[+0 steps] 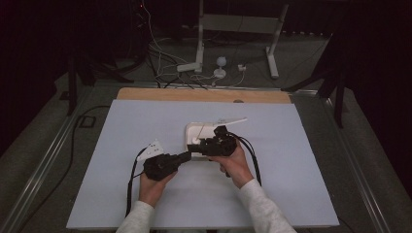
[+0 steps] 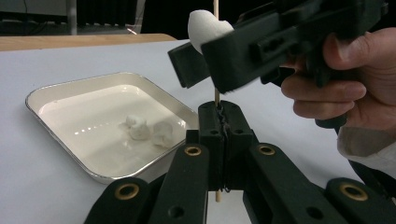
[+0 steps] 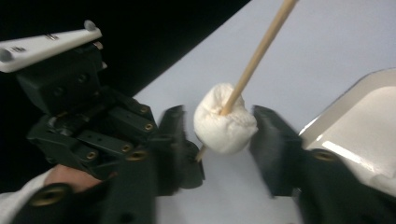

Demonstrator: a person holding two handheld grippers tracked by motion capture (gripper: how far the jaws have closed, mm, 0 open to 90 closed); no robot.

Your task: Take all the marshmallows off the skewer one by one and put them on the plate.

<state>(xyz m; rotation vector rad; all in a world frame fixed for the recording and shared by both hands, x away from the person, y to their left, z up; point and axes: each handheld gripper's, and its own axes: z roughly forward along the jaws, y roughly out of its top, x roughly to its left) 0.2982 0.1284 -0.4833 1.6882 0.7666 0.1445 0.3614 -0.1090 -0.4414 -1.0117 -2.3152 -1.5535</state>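
My left gripper is shut on a thin wooden skewer that stands upright from its jaws. A white marshmallow is speared on the skewer partway up. My right gripper is open, with one jaw on each side of the marshmallow and a small gap at both sides. From the left gripper view the marshmallow shows above the right gripper. In the high view both grippers meet at the table's middle, left gripper and right gripper.
A white enamel tray lies on the pale table just beside the grippers, holding two more marshmallows. The tray sits mid-table; its corner is close on the right. Cables trail from both grippers toward the person.
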